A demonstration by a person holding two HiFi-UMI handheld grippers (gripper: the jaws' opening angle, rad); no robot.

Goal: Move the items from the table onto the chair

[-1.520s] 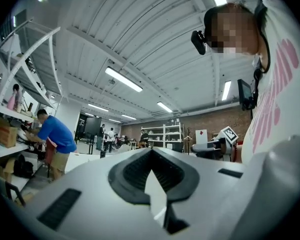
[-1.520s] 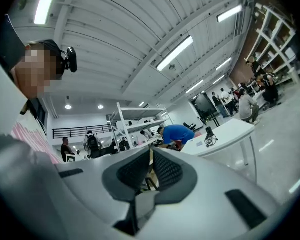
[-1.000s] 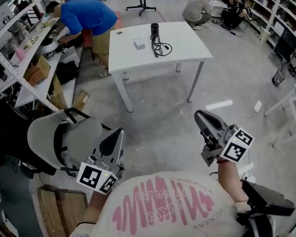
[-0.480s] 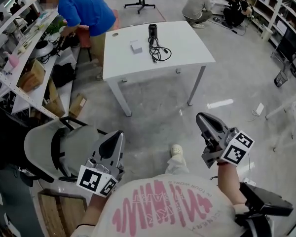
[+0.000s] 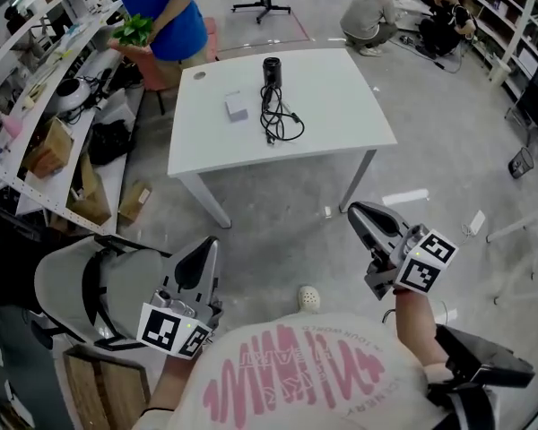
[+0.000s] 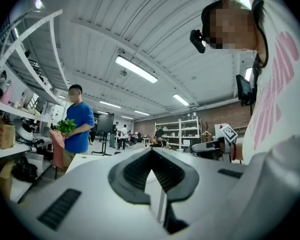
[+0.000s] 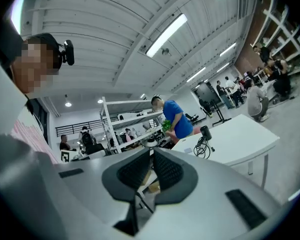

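A white table (image 5: 341, 106) stands ahead of me. On it are a black cylinder (image 5: 271, 68), a coiled black cable (image 5: 280, 122) and a small white box (image 5: 236, 107). A grey chair (image 5: 81, 280) stands at my lower left. My left gripper (image 5: 210, 245) hovers beside the chair's seat, shut and empty. My right gripper (image 5: 355, 209) is held above the floor short of the table's near right leg, shut and empty. In the right gripper view the table (image 7: 240, 136) with cylinder (image 7: 205, 132) and cable (image 7: 202, 149) lies beyond the closed jaws.
Shelving (image 5: 36, 88) with boxes and gear lines the left side. A person in blue (image 5: 166, 12) holding a green plant stands at the table's far left corner. Other people (image 5: 372, 16) crouch at the back. My white shoe (image 5: 309, 298) and a wooden pallet (image 5: 108, 383) are below.
The table has come nearer and lower in the head view. The person in blue has straightened up holding a plant. Both grippers keep their places, shut.
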